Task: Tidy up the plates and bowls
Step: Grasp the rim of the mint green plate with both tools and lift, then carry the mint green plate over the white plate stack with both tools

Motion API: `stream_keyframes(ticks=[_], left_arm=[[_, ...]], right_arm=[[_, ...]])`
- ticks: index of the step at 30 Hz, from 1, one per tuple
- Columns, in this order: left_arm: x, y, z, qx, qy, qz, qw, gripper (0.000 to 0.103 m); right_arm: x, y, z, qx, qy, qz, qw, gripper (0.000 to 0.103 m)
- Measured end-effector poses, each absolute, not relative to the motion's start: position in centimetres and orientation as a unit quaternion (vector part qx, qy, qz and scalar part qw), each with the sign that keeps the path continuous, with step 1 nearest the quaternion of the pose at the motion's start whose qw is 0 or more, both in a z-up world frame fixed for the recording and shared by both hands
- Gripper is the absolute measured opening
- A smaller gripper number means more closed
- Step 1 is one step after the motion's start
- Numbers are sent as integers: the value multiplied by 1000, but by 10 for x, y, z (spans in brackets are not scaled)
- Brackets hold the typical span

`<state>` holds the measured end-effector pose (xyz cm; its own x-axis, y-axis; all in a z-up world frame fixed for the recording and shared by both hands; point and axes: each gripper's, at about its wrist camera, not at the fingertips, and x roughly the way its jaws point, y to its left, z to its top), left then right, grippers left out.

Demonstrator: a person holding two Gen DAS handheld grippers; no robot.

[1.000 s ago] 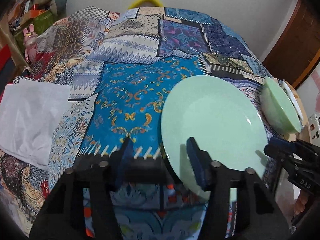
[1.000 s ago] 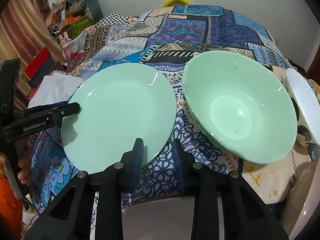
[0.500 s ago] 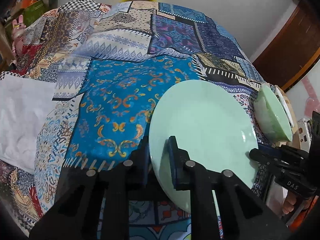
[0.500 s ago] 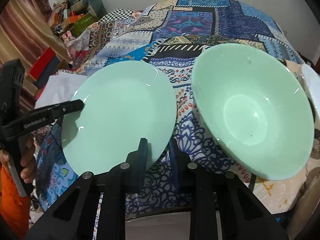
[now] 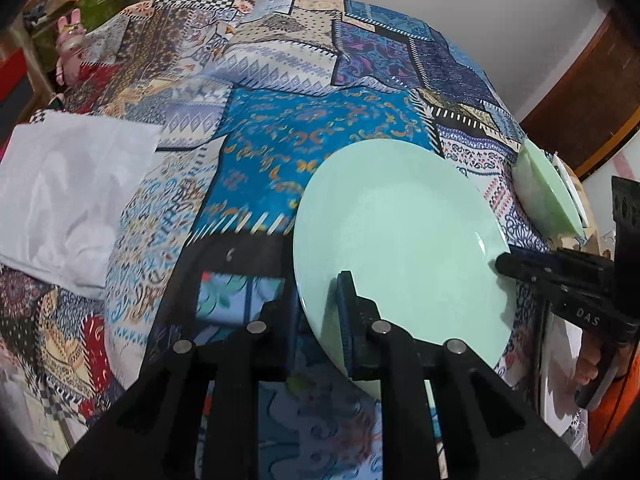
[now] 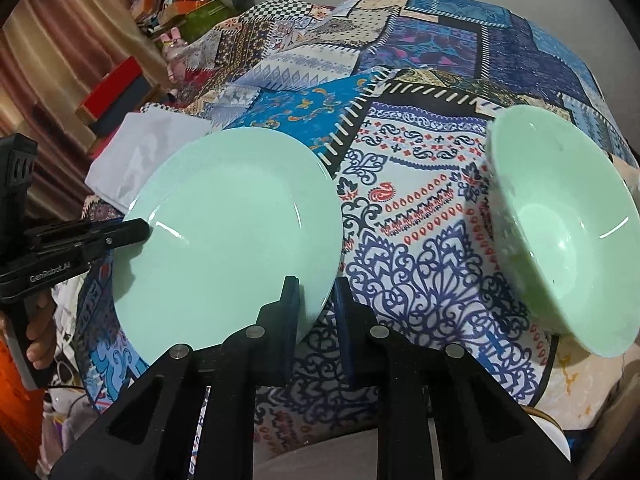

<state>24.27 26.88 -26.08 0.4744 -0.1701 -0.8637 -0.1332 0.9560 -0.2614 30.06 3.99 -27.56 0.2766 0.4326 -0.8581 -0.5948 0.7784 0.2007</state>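
Clamping one mint-green plate by opposite rims, two grippers, left gripper and right gripper, close tight. One green bowl sits nearby on the patchwork cloth.

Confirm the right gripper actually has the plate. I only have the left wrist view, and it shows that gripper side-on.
Observer: Yes. In the right wrist view the right gripper is shut on the plate, with the rim pinched between its pads.
Operator: Is the bowl empty? I only see it edge-on.
Observer: The bowl has its inside facing the right camera, and there is nothing in it.
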Motion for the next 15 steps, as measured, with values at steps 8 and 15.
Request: stream_keyframes(ticks=[8,15], left_arm=[[243,270,-262,-144,516,-10,844,19],[247,264,-260,-129,516,-4,847,20]], right_arm=[[307,47,-282,-77,518,329,786,23],[305,41,-279,-62,519,319,791,20]])
